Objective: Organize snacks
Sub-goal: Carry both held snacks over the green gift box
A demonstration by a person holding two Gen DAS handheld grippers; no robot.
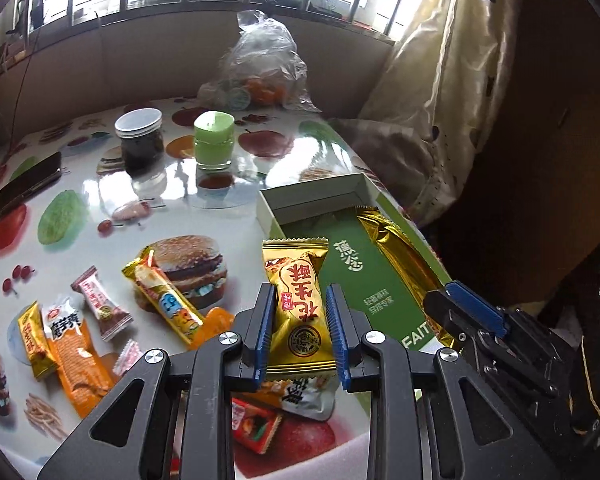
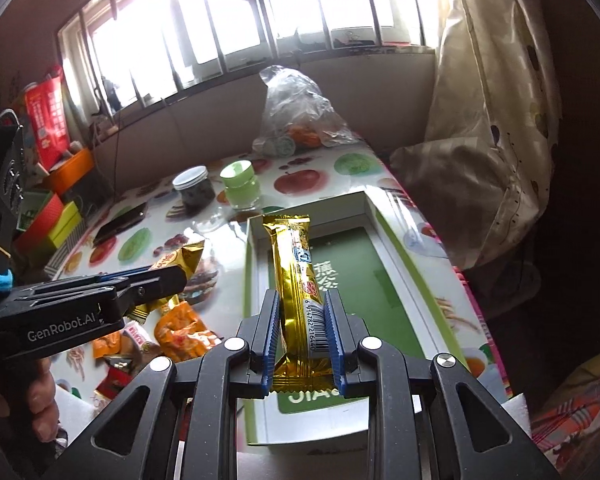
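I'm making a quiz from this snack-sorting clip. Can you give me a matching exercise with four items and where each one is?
Items:
1. gold peanut-candy packet
2. long gold bar
3. green-lidded jar
4. dark phone

Places:
A. upright at the table's middle, beside the dark jar
B. clamped in the right tool, above the green box
C. flat near the table's far left edge
D. clamped in the left tool

Pairs: 1-D, 2-B, 3-A, 4-C

Fruit-print table [image 1: 80, 216]; snacks [image 1: 72, 332], box [image 1: 312, 208] (open), jars [image 1: 139, 140]
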